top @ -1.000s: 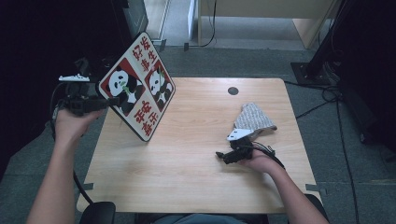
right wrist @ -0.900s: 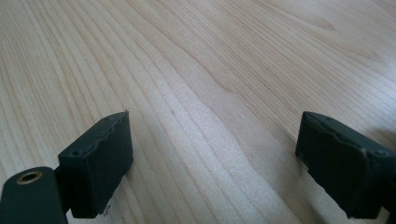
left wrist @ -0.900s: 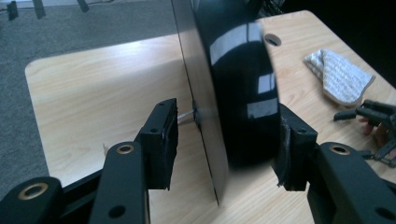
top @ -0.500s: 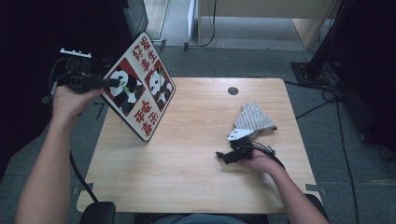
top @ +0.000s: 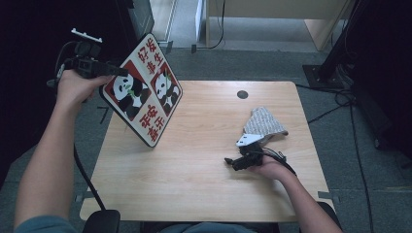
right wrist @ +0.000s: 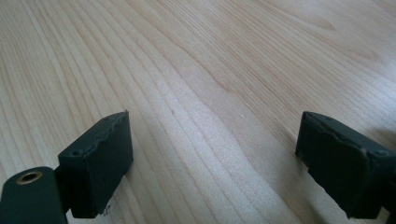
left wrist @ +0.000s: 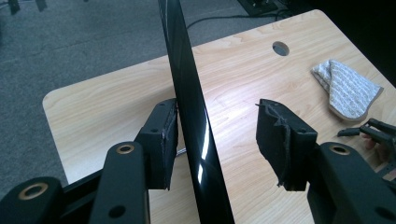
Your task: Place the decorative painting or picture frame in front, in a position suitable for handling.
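1. The panda board (top: 144, 95), a flat square panel, stands tilted over the table's (top: 194, 194) far-left corner, one corner resting on the wood.
2. The high view shows its printed face: two pandas and two red squares of characters. The left gripper view shows its glossy black edge (left wrist: 194, 116) instead.
3. In that view the board touches one pad (left wrist: 169, 140); the other pad stands clear, so the left gripper (left wrist: 217, 140) is spread around the board, not pinching it.
4. One folded grey cloth (top: 263, 123) lies far-right.
5. The left hand (top: 74, 87) is raised, arm extended.
6. The right gripper (right wrist: 212, 158) rests low over bare wood, jaws spread, nothing between them.
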Action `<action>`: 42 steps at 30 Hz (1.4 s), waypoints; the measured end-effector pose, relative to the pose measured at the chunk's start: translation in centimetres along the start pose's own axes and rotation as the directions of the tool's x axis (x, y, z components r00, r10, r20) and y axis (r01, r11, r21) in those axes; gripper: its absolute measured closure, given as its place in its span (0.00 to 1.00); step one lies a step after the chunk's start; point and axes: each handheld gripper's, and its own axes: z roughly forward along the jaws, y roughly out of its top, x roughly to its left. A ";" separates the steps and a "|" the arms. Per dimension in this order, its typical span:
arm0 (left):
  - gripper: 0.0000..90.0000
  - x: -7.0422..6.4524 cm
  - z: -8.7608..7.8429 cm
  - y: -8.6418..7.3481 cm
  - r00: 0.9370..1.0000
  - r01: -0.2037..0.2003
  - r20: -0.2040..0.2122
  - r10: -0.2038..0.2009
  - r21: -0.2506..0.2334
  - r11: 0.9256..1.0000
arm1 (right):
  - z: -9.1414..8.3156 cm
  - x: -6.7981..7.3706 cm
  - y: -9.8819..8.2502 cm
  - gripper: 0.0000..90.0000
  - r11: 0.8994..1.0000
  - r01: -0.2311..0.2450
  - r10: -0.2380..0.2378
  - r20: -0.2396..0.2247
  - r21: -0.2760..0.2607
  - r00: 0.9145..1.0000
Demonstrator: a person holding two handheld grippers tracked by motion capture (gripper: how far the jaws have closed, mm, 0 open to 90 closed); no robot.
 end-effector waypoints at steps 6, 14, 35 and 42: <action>0.56 0.5 0.8 1.6 1.000 0.005 -0.014 -0.005 0.017 1.000 | 0.0 0.0 0.0 0.12 1.000 0.002 -0.002 0.000 -0.001 1.000; 0.58 1.0 2.3 3.6 1.000 -0.002 -0.019 0.003 0.064 0.998 | 0.0 0.0 0.0 0.12 1.000 0.002 -0.002 0.000 0.000 1.000; 0.63 1.8 4.1 4.1 1.000 -0.010 -0.006 0.011 0.113 0.994 | 0.0 0.2 -0.1 0.12 1.000 -0.004 0.004 -0.002 -0.001 1.000; 0.69 1.8 4.8 4.1 1.000 -0.016 0.003 0.016 0.151 0.988 | -0.1 0.2 -0.1 0.12 1.000 -0.007 0.007 0.000 0.001 1.000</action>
